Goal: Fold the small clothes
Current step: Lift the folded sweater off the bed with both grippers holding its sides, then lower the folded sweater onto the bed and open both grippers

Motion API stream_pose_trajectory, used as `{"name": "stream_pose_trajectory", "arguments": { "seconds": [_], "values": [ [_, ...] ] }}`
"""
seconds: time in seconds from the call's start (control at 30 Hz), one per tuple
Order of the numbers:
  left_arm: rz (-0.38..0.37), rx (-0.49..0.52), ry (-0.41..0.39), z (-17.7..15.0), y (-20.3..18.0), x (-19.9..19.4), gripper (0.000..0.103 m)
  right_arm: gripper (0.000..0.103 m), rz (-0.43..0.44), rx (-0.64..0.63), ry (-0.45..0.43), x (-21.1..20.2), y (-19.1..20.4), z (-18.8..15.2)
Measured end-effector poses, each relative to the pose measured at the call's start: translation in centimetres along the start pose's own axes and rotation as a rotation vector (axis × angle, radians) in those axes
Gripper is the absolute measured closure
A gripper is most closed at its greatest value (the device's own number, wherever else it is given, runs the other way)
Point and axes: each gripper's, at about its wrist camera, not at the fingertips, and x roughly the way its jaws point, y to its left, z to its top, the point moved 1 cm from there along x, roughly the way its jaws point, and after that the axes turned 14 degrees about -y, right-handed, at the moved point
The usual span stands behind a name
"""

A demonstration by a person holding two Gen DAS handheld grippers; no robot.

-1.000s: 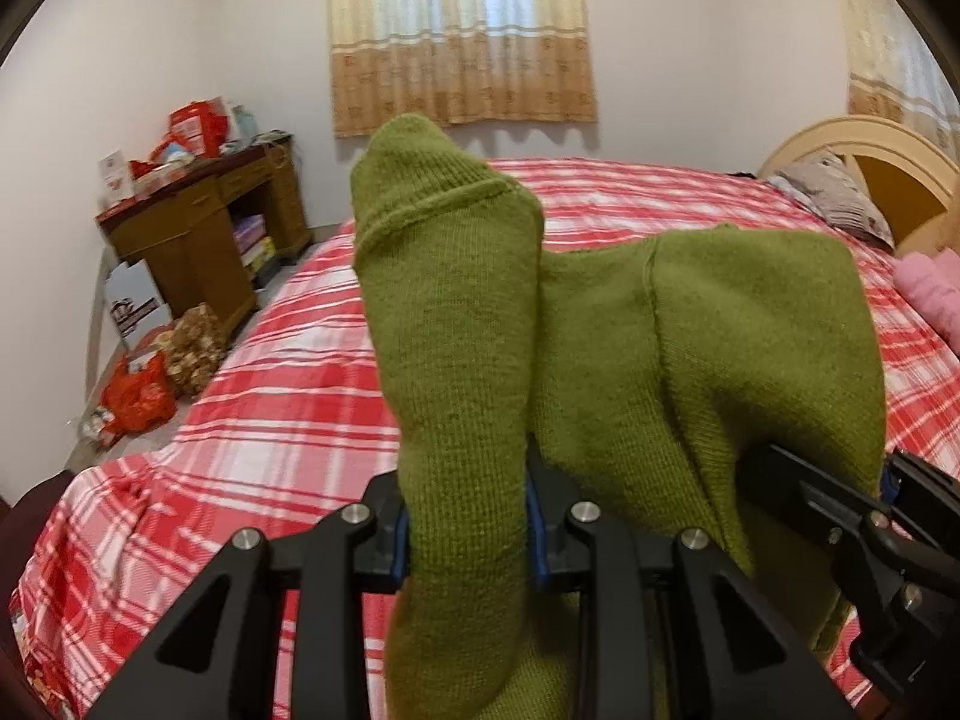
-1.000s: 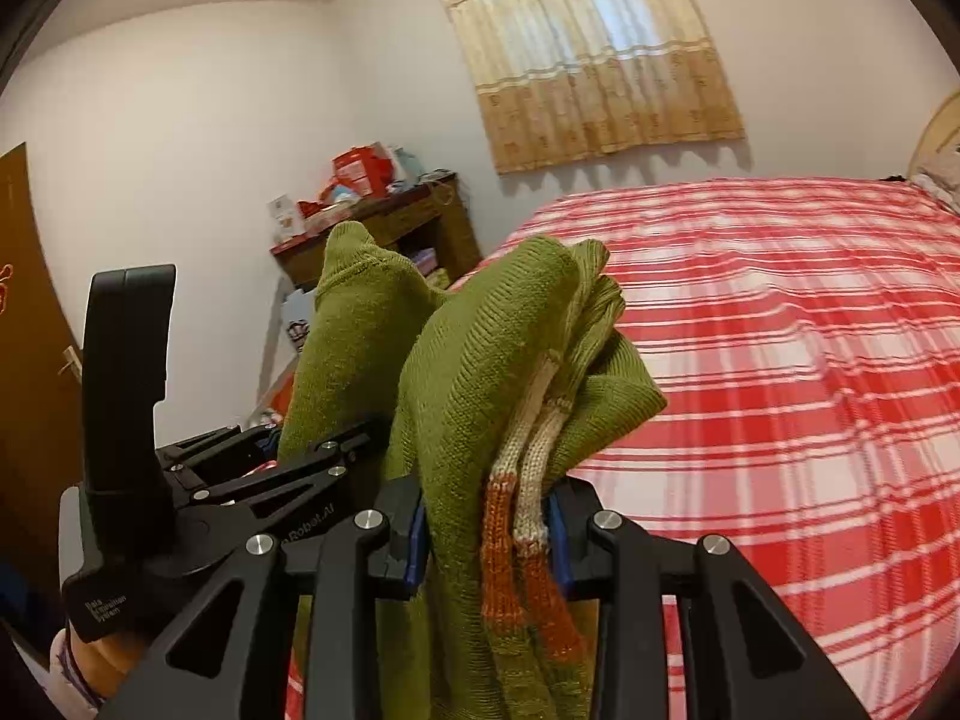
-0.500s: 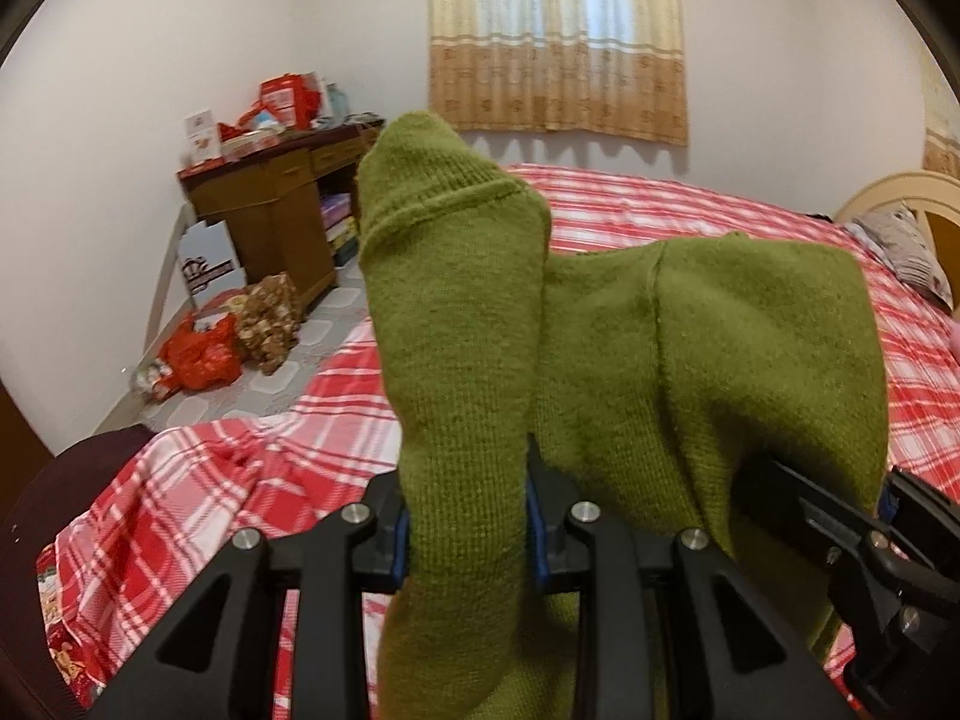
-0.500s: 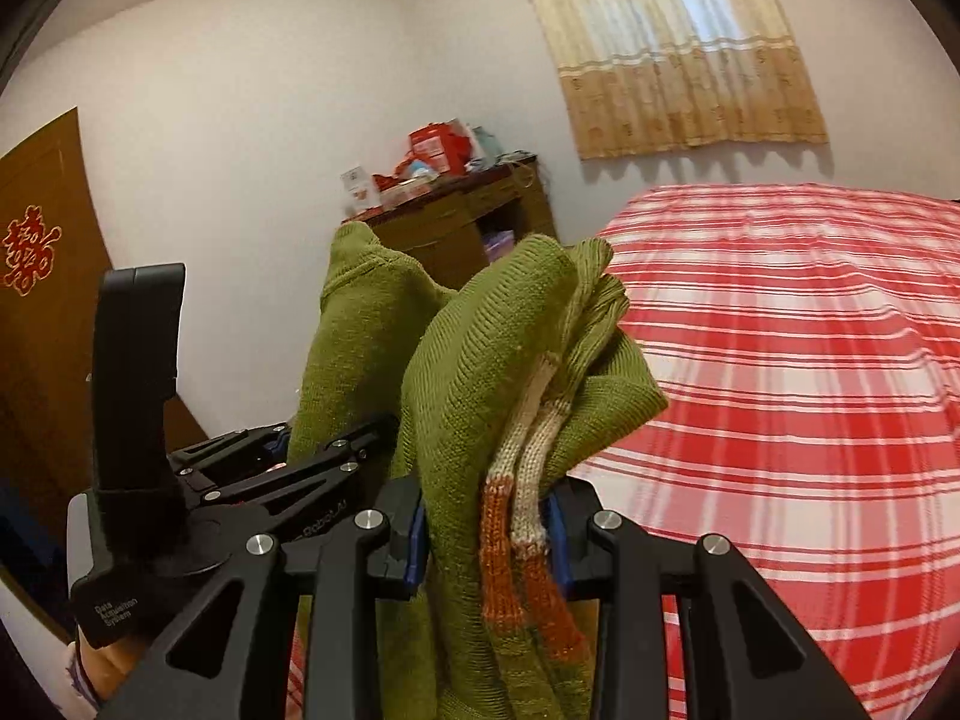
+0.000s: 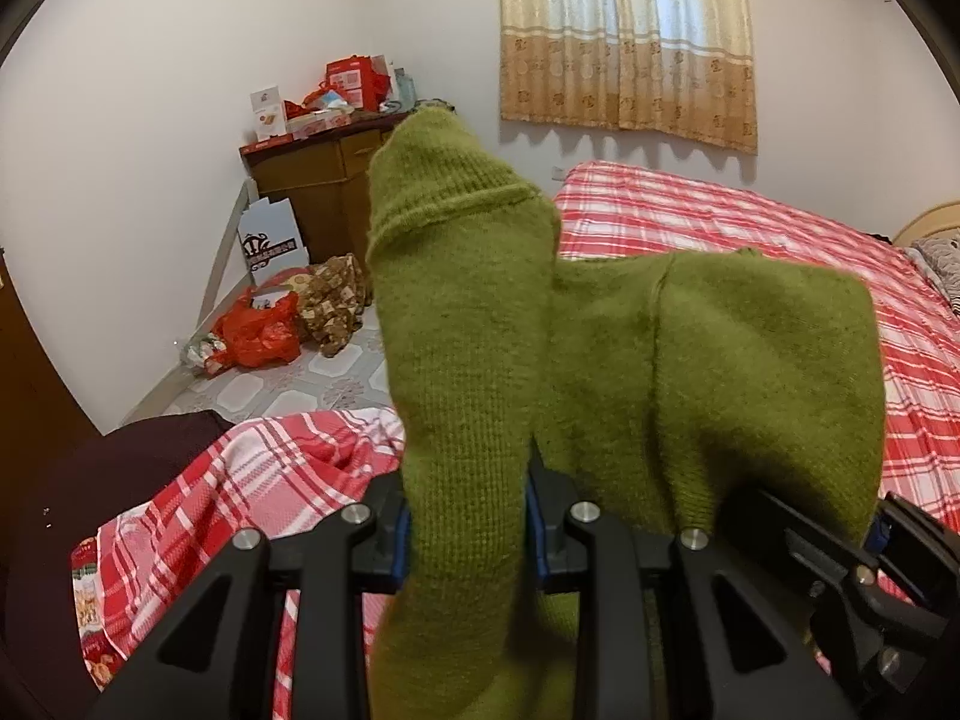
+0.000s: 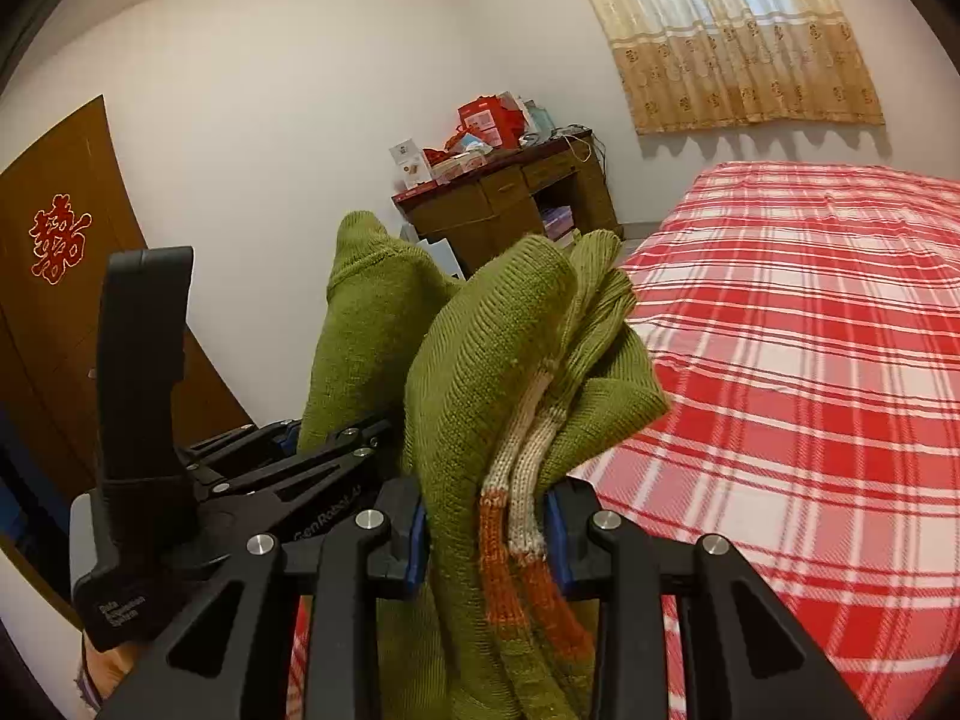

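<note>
A small green knitted sweater (image 5: pixel 690 372) hangs in the air between both grippers, above the near corner of the bed. My left gripper (image 5: pixel 468 528) is shut on a plain green fold of it, which sticks up past the jaws. My right gripper (image 6: pixel 486 534) is shut on a bunched part of the green sweater (image 6: pixel 498 360) with cream and orange stripes. In the right wrist view the left gripper (image 6: pixel 336 444) shows close by on the left, clamped on the same garment. The right gripper's body (image 5: pixel 864 564) shows at the lower right of the left wrist view.
The bed (image 6: pixel 810 330) with a red and white checked sheet stretches ahead and right. A wooden desk (image 5: pixel 312 180) piled with boxes stands by the far wall under a curtained window (image 5: pixel 630 36). Bags (image 5: pixel 258 330) lie on the tiled floor. A brown door (image 6: pixel 54 276) is at left.
Both grippers have swung left together with the sweater still held. The bed has slid to the right in both views, and the desk, floor and door have come into sight.
</note>
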Motion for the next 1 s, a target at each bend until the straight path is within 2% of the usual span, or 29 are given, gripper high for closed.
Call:
{"name": "stream_pose_trajectory", "arguments": {
  "seconds": [0.23, 0.43, 0.57, 0.63, 0.77, 0.87, 0.97, 1.0],
  "values": [
    [0.020, 0.021, 0.008, -0.2, -0.5, 3.8, 0.074, 0.072, -0.024, -0.007, 0.006, 3.6, -1.4, -0.2],
    [0.014, 0.036, 0.009, -0.9, -2.1, 7.5, 0.075, 0.073, -0.105, -0.043, 0.012, 6.8, -4.5, -0.8],
    [0.039, 0.060, 0.036, -1.7, -2.5, 9.1, 0.075, 0.073, -0.172, -0.038, 0.064, 8.5, -7.3, -2.3],
    [0.040, 0.033, 0.077, -2.4, -1.4, 9.8, 0.072, 0.073, -0.171, 0.026, 0.116, 8.8, -9.0, -2.9],
    [0.027, -0.006, 0.120, -3.1, -0.3, 10.7, 0.062, 0.054, -0.074, 0.332, 0.177, 8.8, -13.8, -3.6],
    [0.036, 0.032, 0.118, -3.3, -1.0, 10.7, 0.057, 0.051, -0.023, 0.454, 0.180, 8.7, -15.6, -3.1],
    [0.032, 0.008, 0.114, -3.5, -0.9, 10.7, 0.054, 0.037, -0.031, 0.518, 0.181, 9.6, -17.4, -2.1],
    [0.031, -0.004, 0.113, -3.5, -0.8, 10.8, 0.052, 0.037, -0.045, 0.513, 0.190, 10.2, -17.7, -1.8]
  ]
}}
